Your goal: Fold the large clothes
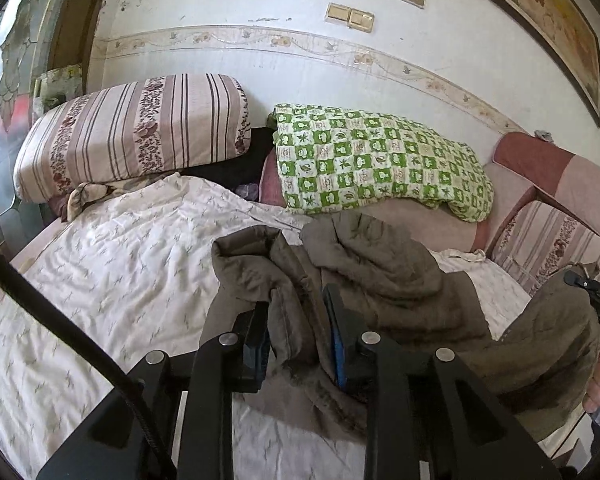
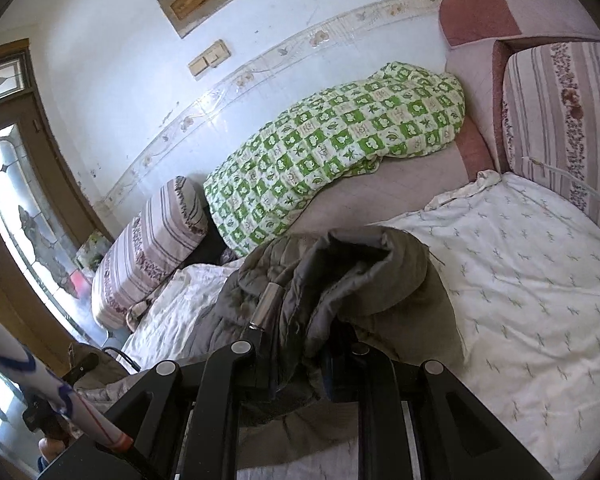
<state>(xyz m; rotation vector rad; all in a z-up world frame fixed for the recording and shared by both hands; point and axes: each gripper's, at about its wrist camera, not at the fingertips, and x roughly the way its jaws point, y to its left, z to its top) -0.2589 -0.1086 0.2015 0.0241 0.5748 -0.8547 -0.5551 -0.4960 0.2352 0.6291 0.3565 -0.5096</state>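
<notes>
White sheet [image 1: 100, 280] beneath; left gripper [image 1: 298, 332] and right gripper [image 2: 300, 344] each clamped on bunched olive jacket [image 1: 380, 264] — thick padding, likely to slip out unevenly.

Your left gripper [image 1: 298, 330] is matte black with angular linkage arms, round silver pivot pins and blue finger pads [image 1: 337, 350]; a black ribbed cable [image 1: 64, 330] curves past it. Your right gripper [image 2: 298, 354] matches. Bare fingers [image 1: 599, 380] show beside it.
</notes>
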